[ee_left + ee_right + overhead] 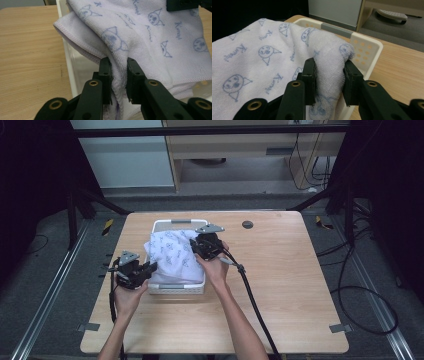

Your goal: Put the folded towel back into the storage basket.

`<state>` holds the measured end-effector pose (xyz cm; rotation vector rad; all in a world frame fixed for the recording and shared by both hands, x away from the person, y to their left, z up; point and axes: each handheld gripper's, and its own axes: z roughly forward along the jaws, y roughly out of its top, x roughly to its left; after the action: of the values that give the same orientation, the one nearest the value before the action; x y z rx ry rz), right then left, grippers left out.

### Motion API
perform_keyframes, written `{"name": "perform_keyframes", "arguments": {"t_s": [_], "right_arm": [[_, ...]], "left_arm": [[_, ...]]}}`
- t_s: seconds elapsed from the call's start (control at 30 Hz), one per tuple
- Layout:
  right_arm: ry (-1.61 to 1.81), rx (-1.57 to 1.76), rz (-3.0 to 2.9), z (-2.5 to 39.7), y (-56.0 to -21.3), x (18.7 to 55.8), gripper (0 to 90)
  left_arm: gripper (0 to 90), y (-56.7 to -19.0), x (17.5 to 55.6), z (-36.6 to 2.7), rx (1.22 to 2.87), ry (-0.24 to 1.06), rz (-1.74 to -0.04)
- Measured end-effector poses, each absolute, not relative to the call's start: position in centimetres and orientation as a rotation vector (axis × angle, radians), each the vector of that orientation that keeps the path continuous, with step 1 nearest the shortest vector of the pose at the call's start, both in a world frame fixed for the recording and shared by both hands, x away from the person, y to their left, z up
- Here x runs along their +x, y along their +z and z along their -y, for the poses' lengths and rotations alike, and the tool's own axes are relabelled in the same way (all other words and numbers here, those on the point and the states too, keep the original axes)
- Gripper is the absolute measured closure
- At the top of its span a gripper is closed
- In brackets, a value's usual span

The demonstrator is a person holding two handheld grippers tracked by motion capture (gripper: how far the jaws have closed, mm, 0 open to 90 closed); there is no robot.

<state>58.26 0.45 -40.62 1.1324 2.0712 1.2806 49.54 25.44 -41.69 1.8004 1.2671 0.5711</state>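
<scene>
Over the basket (177, 288), both hand-held grippers (left (117, 75), right (329, 75)) clamped on towel (172, 255)

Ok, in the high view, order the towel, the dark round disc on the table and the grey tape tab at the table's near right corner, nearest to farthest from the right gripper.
From the right gripper:
1. Towel, clamped in its jaws, over the white basket.
2. Dark round disc, toward the table's far edge, to the gripper's right.
3. Grey tape tab, near right corner, clearly farthest.
</scene>
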Motion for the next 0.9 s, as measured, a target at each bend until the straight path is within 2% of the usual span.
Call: {"name": "perform_keyframes", "arguments": {"t_s": [0.9], "right_arm": [[1.186,1.156,-2.138,-0.5,-43.1,58.8,64.5]], "left_arm": [[75.3,-43.6,50.3,-24.9,1.879,0.549,-1.314]]}}
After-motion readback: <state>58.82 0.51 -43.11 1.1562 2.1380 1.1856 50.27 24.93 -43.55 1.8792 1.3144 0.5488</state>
